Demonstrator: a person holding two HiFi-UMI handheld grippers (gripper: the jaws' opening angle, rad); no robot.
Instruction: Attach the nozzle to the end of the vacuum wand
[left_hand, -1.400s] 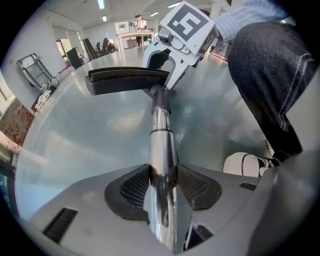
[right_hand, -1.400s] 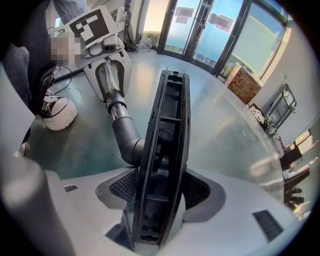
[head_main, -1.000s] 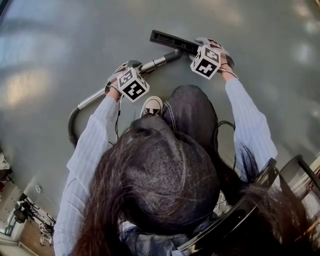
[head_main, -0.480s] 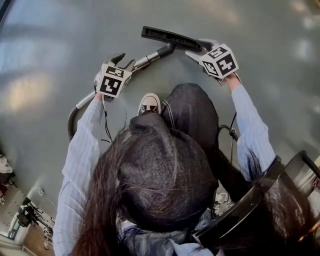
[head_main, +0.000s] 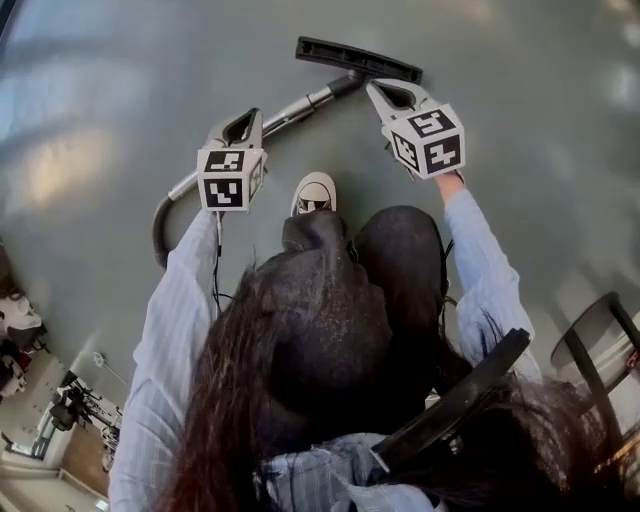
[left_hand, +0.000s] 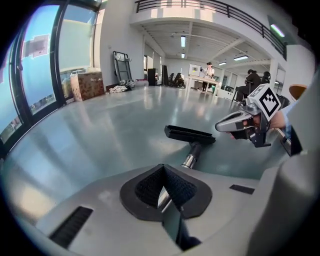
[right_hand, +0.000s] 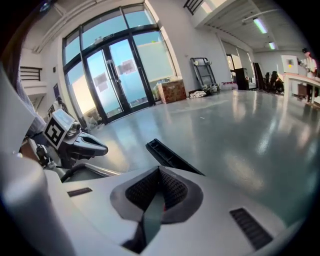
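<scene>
**Task status.** The nozzle (head_main: 358, 60) lies flat on the floor (head_main: 100, 100) ahead of the person. Its black neck meets the chrome end of the wand (head_main: 300, 105) in a straight line, and neither the head view nor the left gripper view shows a gap at the joint. By this evidence the attachment is judged complete. No picture confirms whether the fit is fully seated.

**Grippers.** The left gripper (head_main: 248, 120) hangs over the mid-length of the wand and is clear of it. Its jaws have just been closing and now stand together with nothing between them. The right gripper (head_main: 380, 92) hangs just beside the neck of the nozzle, also clear. Its jaws have just been closing as well, and they meet on nothing. Neither tool holds a part. The only step left, if any, appears to be to withdraw.

**Layout.** The wand runs back from the nozzle toward the person's left and ends in a dark curved hose (head_main: 160, 235). A light shoe (head_main: 315, 193) stands near the wand.

**Surface.** The floor is smooth, grey and glossy, and it mirrors the overhead lights in broad pale patches.

**Room.** This is a large open hall. There are tall glazed doors (right_hand: 115, 80) on one side, with a cardboard box (left_hand: 87, 85) near them. Desks (left_hand: 205, 80) with people stand far off, and a balcony rail (left_hand: 210, 7) runs above.
</scene>
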